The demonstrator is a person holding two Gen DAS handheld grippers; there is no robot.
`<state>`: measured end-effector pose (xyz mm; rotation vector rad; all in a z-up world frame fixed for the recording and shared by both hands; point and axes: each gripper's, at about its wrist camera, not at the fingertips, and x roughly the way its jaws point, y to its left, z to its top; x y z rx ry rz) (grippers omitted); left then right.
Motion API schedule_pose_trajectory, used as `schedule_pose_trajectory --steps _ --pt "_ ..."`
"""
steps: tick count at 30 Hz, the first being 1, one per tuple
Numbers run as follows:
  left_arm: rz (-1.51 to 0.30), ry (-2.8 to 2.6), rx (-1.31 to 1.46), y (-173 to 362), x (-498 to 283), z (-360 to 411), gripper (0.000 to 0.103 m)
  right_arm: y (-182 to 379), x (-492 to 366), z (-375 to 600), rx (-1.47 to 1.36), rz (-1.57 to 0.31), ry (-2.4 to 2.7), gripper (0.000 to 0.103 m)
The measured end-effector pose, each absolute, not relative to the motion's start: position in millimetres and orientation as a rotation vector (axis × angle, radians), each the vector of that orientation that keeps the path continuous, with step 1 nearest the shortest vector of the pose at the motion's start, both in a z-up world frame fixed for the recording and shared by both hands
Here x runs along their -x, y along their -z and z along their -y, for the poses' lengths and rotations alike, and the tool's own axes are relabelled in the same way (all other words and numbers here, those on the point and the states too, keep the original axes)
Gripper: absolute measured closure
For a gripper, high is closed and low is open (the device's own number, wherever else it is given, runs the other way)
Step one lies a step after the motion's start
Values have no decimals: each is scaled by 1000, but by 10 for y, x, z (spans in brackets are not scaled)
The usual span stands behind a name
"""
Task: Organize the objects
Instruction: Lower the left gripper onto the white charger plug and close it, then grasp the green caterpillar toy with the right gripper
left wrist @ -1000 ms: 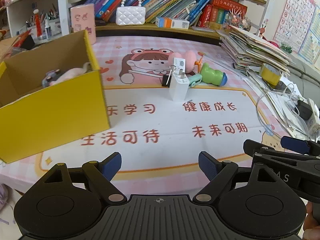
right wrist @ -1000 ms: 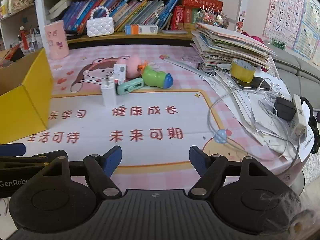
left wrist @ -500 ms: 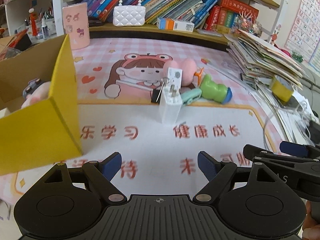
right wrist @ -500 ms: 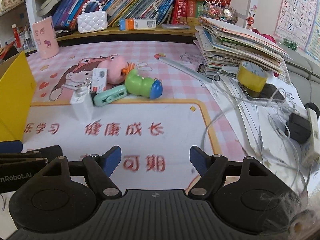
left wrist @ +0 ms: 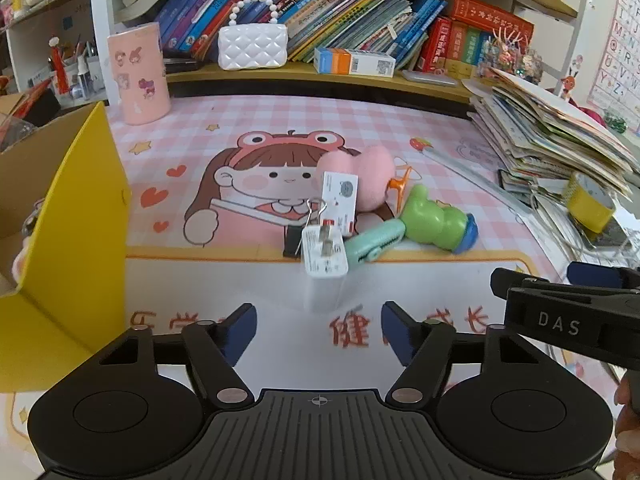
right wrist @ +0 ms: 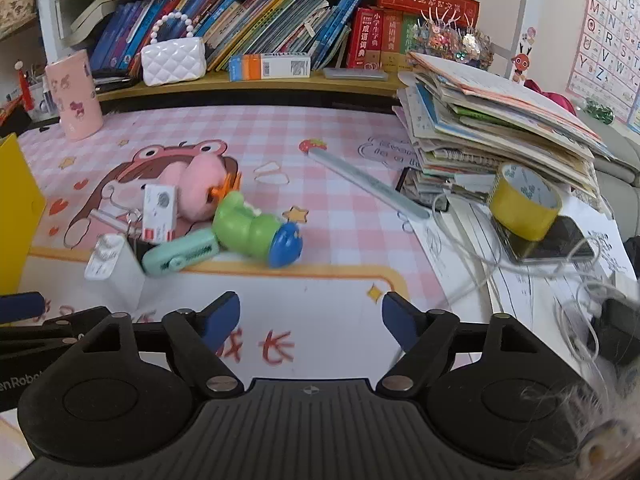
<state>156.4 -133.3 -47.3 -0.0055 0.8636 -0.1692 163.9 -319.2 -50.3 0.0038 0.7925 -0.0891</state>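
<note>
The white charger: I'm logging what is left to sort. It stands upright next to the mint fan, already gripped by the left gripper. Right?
Not quite. The charger does stand upright next to the mint fan, but the left gripper is short of it, jaws closing on nothing. The left wrist view shows this.

Glossy plastic charger [left wrist: 324,258], seemingly smooth

A pink checked mat [left wrist: 260,128] covers the worktop; at the far side a wooden bookshelf [left wrist: 360,76] holds leaning books [right wrist: 256,32], and an alphabet poster [right wrist: 608,32] hangs right.
</note>
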Motion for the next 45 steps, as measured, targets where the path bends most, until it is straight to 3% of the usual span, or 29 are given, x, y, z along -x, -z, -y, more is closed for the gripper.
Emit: schedule_pose_trajectory --steps 4,11,18,28,30,31,32,45 --pt "-867 158 -3 535 -1697 1408 52 509 -1779 3246 -1 -791 79 23" --pt "-868 129 -26 645 -1943 1539 54 531 -2019 3284 4 -782 68 19" --pt "-899 106 -20 804 -2129 1546 78 623 -2281 3224 40 -782 31 19" --pt "-889 90 48 647 -1965 1318 78 824 -2643 3082 50 -826 -58 14" --pt "-893 85 64 614 -1902 1275 78 874 -2695 3066 49 -837 -68 17" --pt "-897 85 73 599 -1863 1258 78 892 -2709 3065 47 -840 -72 24" --pt "-898 84 78 586 -1837 1246 78 906 -2719 3062 44 -842 -75 37" --pt "-886 103 128 486 -1552 1107 78 649 -2351 3117 -23 -789 -75 42"
